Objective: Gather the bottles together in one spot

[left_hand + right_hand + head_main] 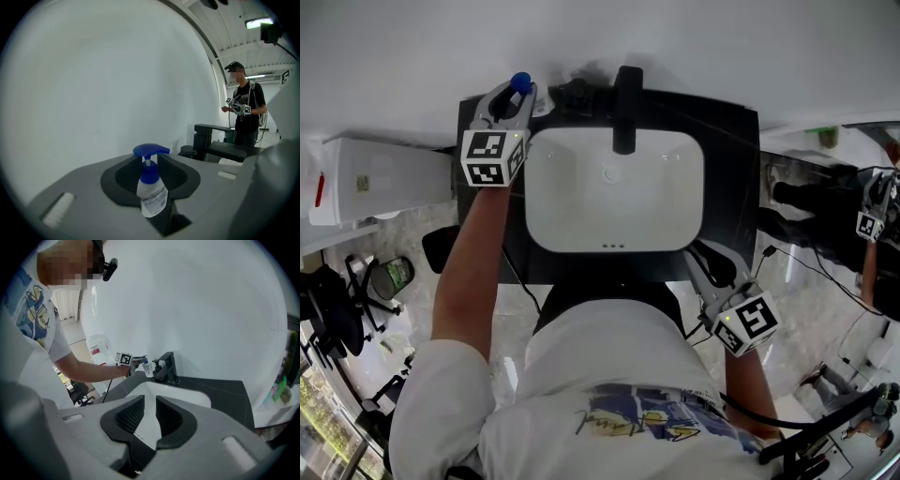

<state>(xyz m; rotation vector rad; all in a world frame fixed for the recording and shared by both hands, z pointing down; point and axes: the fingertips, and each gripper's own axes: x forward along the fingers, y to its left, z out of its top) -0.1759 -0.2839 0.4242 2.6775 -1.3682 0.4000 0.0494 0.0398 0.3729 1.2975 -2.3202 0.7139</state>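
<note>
A white pump bottle with a blue head [521, 82] is at the back left corner of the black counter [731, 141], close to the wall. My left gripper [517, 96] is shut on it. In the left gripper view the bottle [151, 190] leans slightly between the dark pads, with my left gripper [149, 165] around its neck. The right gripper view shows the same bottle [147, 366] from afar, beside a dark pump dispenser [156, 364] by the faucet. My right gripper [705, 258] hangs at the counter's front right, open with nothing between its jaws [150, 411].
A white sink basin [614, 187] fills the counter's middle, with a black faucet [625, 108] behind it. A white appliance [375, 178] stands left of the counter. Green bottles [281, 392] stand on a ledge at far right. Another person [243, 112] stands beyond the counter.
</note>
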